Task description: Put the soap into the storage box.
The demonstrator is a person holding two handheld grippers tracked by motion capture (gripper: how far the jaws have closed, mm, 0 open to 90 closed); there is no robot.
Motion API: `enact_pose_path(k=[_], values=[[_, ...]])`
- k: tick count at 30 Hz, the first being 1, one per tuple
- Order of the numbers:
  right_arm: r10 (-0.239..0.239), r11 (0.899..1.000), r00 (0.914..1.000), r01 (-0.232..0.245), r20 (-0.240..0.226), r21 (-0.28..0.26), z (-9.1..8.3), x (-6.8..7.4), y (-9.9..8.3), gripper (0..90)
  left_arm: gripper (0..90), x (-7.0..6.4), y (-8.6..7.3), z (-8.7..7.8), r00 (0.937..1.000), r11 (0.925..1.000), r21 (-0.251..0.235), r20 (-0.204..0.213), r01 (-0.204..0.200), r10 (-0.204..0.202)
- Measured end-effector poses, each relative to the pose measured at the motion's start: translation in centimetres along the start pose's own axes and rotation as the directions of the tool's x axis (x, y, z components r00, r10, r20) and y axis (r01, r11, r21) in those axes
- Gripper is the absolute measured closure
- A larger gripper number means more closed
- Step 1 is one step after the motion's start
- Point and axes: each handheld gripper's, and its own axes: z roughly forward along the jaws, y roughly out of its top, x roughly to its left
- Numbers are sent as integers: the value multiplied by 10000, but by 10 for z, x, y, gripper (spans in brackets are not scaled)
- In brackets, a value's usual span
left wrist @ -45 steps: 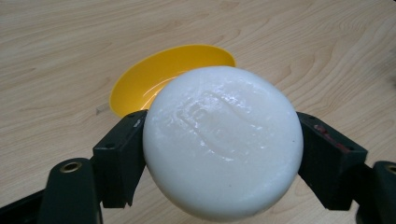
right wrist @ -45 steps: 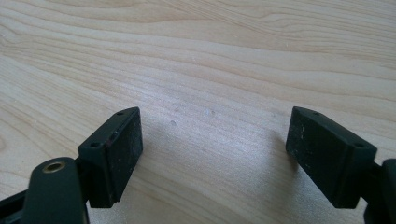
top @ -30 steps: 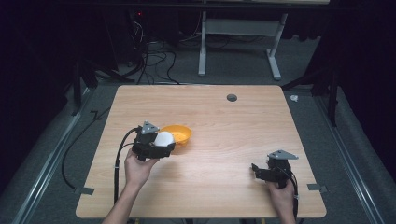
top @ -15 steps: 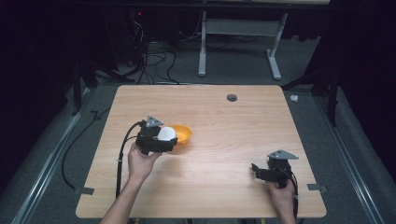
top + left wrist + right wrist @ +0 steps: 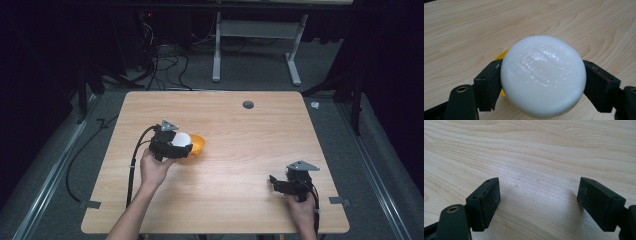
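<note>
White puck held above an orange bowl

The left gripper [image 5: 181, 145] sits over the left-middle of the pale wooden table [image 5: 250, 140], held in the person's left hand [image 5: 154, 169], whose forearm comes in from the bottom edge of the high view. Its two black jaws are clamped on a smooth, round, white puck-shaped object [image 5: 543, 75], one jaw pressed against each side of it. In the left gripper view the object's flat, glossy face is turned toward the camera and carries a faint raised pattern near its middle. What it is made of is hard to tell; it may be wax or soap.

Just beyond the white object lies a shallow orange plastic bowl [image 5: 197, 144]. In the high view the object overlaps the bowl's left rim, and in the left gripper view a sliver of the bowl [image 5: 503, 55] peeks out behind the object's left edge. Whether the object touches the bowl cannot be told.

The right gripper [image 5: 274, 183] is low at the table's near right corner, well apart from the bowl, in the person's right hand [image 5: 300, 206]. Its jaws stand spread wide with bare wood grain between them, grasping nothing. A black cable [image 5: 134, 165] trails from the left gripper toward the table's near edge
</note>
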Motion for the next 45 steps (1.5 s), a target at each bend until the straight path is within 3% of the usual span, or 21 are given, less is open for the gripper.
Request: enact_pose_path(k=[3, 16, 45], values=[[-16, 10000, 10000, 16, -5, -11, 0, 0, 0, 195, 243, 1, 2, 2, 9998, 9999, -39, 149, 162, -161], [-19, 10000, 10000, 19, 5, -9, 0, 0, 0, 196, 243, 2, 13, 15, 10000, 9999, 130, 35, 86, -86], [6, 10000, 10000, -6, 34, -6, 0, 0, 0, 195, 243, 13, 10, 50, 9983, 9966, 690, -391, 460, -434]])
